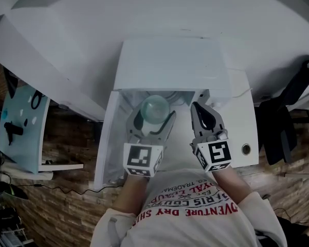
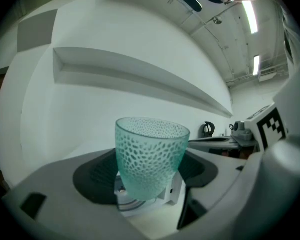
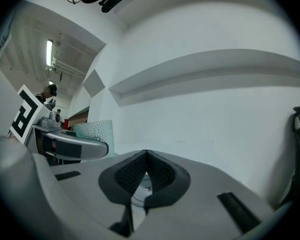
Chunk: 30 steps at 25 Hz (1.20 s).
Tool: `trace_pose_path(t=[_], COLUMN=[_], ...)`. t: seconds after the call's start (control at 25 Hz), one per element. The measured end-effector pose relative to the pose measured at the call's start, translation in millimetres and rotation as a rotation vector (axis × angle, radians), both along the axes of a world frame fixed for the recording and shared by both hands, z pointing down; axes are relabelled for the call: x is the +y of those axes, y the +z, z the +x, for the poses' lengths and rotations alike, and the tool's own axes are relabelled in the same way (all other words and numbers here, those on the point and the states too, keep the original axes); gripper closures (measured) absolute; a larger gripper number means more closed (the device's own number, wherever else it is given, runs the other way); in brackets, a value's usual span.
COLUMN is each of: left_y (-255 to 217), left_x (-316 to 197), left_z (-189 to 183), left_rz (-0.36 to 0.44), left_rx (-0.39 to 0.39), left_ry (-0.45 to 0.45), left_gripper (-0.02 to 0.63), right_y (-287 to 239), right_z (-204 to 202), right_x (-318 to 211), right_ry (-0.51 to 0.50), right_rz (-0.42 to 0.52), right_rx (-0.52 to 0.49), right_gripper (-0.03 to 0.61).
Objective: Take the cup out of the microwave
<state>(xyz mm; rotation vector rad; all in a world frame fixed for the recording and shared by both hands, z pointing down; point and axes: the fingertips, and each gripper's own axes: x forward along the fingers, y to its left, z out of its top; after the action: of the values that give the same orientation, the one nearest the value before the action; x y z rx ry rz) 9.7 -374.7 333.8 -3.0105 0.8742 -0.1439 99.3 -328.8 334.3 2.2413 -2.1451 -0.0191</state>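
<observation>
Between L gripper (image 1: 154,117) fingers (image 2: 92,179): teal cup (image 2: 150,156), clamped; R gripper (image 3: 146,156) fingers together, empty.

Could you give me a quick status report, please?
Left gripper shut on cup. Right gripper shut, empty. Cup upright, at the open microwave's front. Nothing seen blocking it.

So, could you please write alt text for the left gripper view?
A pale green, dimpled translucent cup stands upright, clamped between the dark pads of the left hand-held gripper, against a white wall with a ledge. A marker cube shows at the right edge.
</observation>
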Motion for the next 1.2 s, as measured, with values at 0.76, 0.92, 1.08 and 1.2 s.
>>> trace_pose_path(t=[0.76,0.92,1.08,1.2], left_y=[7.1,10.3,13.1,13.6], left_x=[1.6,2.2,1.5,0.4], left_z=[4.9,5.5,5.4,4.9], left_rz=[-0.036,-0.042,-0.052,-0.054], left_rx=[0.0,-0.006,-0.011,-0.009], left_ry=[0.022,0.024,0.022,0.022], left_gripper=[0.244,0.244,0.244,0.244], right_y=[3.3,4.9,7.3,9.2], right_z=[1.7,1.9,1.4,-0.1], right_x=[0.1,0.3,0.4,-0.5], right_ry=[0.008,0.011,0.013,0.011], right_rz=[-0.018,-0.022,-0.031,-0.037], right_rx=[0.008,0.012,0.013,0.014], right_gripper=[0.568,0.568,0.568,0.568])
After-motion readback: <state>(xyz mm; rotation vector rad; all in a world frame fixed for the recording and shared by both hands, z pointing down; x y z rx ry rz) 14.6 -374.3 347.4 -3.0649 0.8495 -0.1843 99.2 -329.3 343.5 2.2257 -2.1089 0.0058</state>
